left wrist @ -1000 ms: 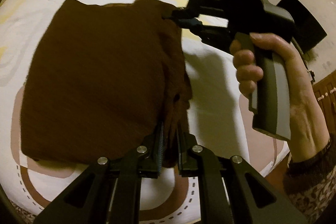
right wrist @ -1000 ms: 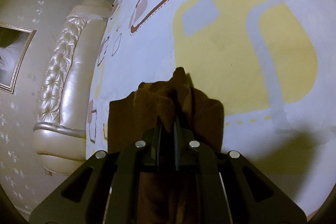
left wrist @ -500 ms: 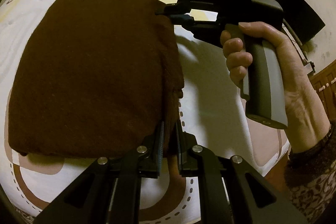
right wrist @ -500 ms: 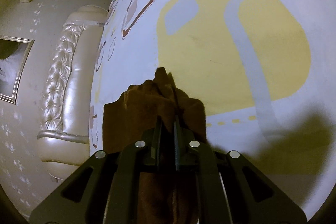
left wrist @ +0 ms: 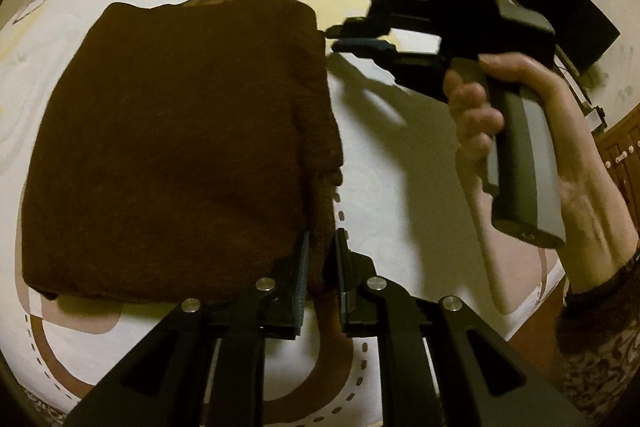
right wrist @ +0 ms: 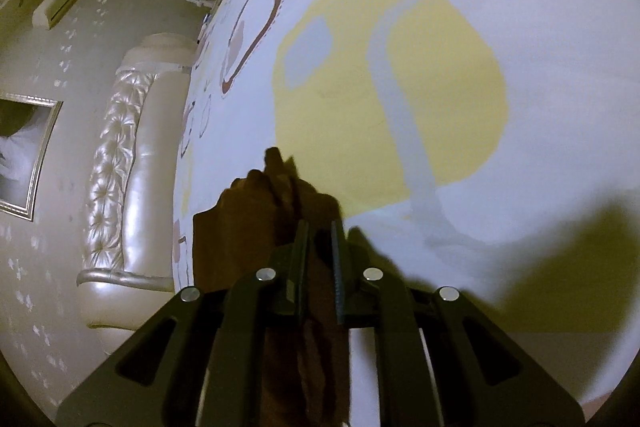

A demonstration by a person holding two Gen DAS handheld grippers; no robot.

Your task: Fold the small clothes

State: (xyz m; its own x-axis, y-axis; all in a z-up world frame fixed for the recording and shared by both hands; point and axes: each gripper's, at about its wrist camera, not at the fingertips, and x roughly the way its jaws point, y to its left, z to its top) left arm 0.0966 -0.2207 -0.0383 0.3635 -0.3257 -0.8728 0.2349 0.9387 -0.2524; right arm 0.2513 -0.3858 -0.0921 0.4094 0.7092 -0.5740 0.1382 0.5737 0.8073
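While the brown garment (left wrist: pixel 176 147) lies folded flat on the bed (left wrist: pixel 400 187), it takes up the left and middle of the left wrist view, with its right edge running from the far corner down to the near one. There's just the one garment, and two grippers.

The left gripper (left wrist: pixel 320 259) is nearly closed and pinching the near right corner of the cloth. Further right, plenty of bare patterned sheet is free for moving, out to the bed's edge.

The right gripper (left wrist: pixel 340 39), held in a hand (left wrist: pixel 520 131), sits just beside the far right corner. Its jaws have just been opening; in the left wrist view its tips look clear of the cloth edge, but in the right wrist view brown fabric still shows between the fingers (right wrist: pixel 338 259), so I can't tell if it's fully let go.

Compared with earlier, the garment lies flatter and the right gripper has backed off to the right. A padded headboard (right wrist: pixel 132 163) runs along the bed's far left side in the right wrist view.
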